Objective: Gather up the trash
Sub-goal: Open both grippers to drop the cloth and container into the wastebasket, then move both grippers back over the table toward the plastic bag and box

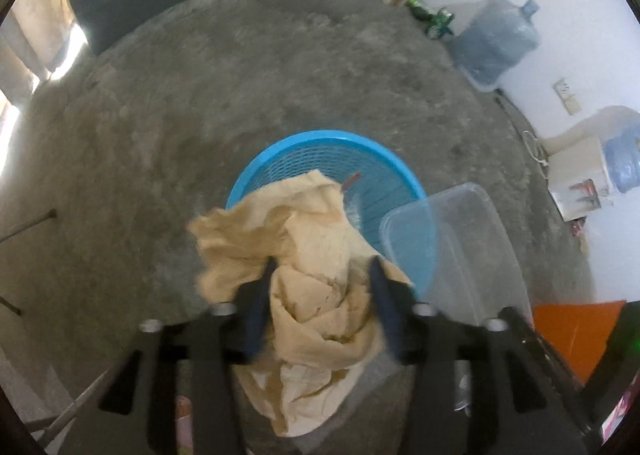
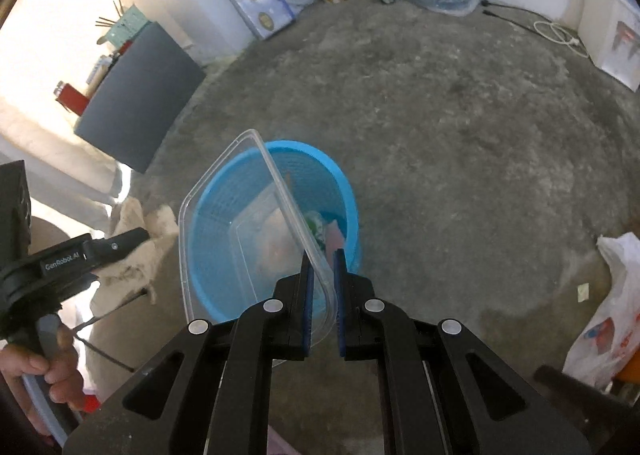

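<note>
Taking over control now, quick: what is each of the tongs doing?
Left tongs: closed on the crumpled brown paper, near the blue basket.
Right tongs: closed on the clear plastic container rim, over the basket.

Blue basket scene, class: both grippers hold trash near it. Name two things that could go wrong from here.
1. The right gripper pinches only the thin rim of the clear plastic container, which is tilted over the blue basket; it might slip or twist out.
2. The crumpled brown paper in the left gripper overhangs the basket's near edge, so releasing now may drop it on the floor.
</note>
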Action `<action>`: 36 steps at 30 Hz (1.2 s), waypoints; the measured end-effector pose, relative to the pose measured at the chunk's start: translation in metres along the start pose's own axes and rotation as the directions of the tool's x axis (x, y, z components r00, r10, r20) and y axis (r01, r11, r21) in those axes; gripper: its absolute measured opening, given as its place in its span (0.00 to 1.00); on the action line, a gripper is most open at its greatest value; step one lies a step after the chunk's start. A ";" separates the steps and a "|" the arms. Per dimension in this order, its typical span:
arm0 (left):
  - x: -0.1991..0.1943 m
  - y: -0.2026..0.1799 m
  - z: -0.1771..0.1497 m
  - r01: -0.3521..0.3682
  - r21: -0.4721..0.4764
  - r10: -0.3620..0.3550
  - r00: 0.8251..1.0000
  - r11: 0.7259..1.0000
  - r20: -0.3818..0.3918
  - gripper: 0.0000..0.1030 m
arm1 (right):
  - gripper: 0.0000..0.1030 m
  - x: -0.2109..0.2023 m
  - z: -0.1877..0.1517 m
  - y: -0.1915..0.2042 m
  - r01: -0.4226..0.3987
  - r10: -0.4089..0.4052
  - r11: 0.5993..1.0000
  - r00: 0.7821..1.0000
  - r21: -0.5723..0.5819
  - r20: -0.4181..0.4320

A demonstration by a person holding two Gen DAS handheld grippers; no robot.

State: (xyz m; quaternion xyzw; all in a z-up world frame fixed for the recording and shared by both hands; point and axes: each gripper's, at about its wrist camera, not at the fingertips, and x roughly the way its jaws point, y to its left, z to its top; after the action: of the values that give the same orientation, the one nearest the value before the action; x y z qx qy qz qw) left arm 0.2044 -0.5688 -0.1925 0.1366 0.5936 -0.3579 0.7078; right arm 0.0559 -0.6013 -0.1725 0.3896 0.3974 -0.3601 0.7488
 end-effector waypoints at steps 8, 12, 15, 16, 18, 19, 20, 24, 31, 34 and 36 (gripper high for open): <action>-0.001 0.007 0.021 -0.014 -0.019 0.016 0.997 1.000 0.078 0.73 | 0.08 0.041 0.019 0.017 0.044 -0.045 0.998 0.999 -0.034 -0.020; -0.023 0.012 0.024 0.029 -0.053 -0.022 0.990 0.998 0.140 0.73 | 0.08 0.058 0.026 0.026 0.065 -0.067 0.997 0.997 -0.053 -0.033; -0.048 0.013 0.026 0.059 -0.062 -0.046 0.980 0.996 0.193 0.73 | 0.12 0.073 0.026 0.034 0.062 -0.068 0.994 0.996 -0.091 -0.064; -0.057 0.014 0.026 0.068 -0.068 -0.052 0.976 0.995 0.211 0.73 | 0.15 0.075 0.024 0.037 0.062 -0.070 0.993 0.995 -0.104 -0.074; -0.082 0.017 0.026 0.100 -0.080 -0.077 0.966 0.992 0.248 0.74 | 0.33 0.079 0.020 0.044 0.101 -0.115 0.983 0.990 -0.154 -0.079; -0.091 0.017 0.026 0.106 -0.081 -0.081 0.962 0.991 0.261 0.74 | 0.46 0.076 0.018 0.044 0.111 -0.123 0.981 0.990 -0.160 -0.069; -0.106 0.017 0.025 0.111 -0.077 -0.085 0.956 0.991 0.282 0.74 | 0.49 0.072 0.018 0.043 0.104 -0.114 0.982 0.992 -0.156 -0.056; -0.163 0.017 0.015 0.116 -0.029 -0.097 0.925 0.993 0.366 0.76 | 0.50 0.046 0.015 0.036 0.055 -0.057 0.990 0.998 -0.133 -0.010; -0.245 0.025 -0.026 0.117 0.020 -0.114 0.887 0.993 0.447 0.79 | 0.50 -0.008 0.003 0.023 0.018 -0.012 0.991 0.999 -0.130 0.043; -0.273 0.032 -0.056 0.089 0.049 -0.102 0.880 0.995 0.463 0.80 | 0.50 -0.035 -0.009 0.016 0.000 0.008 0.992 0.998 -0.124 0.059; -0.289 0.042 -0.079 0.080 0.056 -0.097 0.876 0.995 0.472 0.81 | 0.50 -0.047 -0.016 0.014 -0.014 0.020 0.993 0.998 -0.115 0.056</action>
State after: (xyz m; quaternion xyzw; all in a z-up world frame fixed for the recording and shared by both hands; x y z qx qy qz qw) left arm 0.1622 -0.3910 0.0487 0.0298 0.4016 -0.4229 0.8118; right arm 0.0425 -0.5700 -0.1330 0.3390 0.3924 -0.3413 0.7840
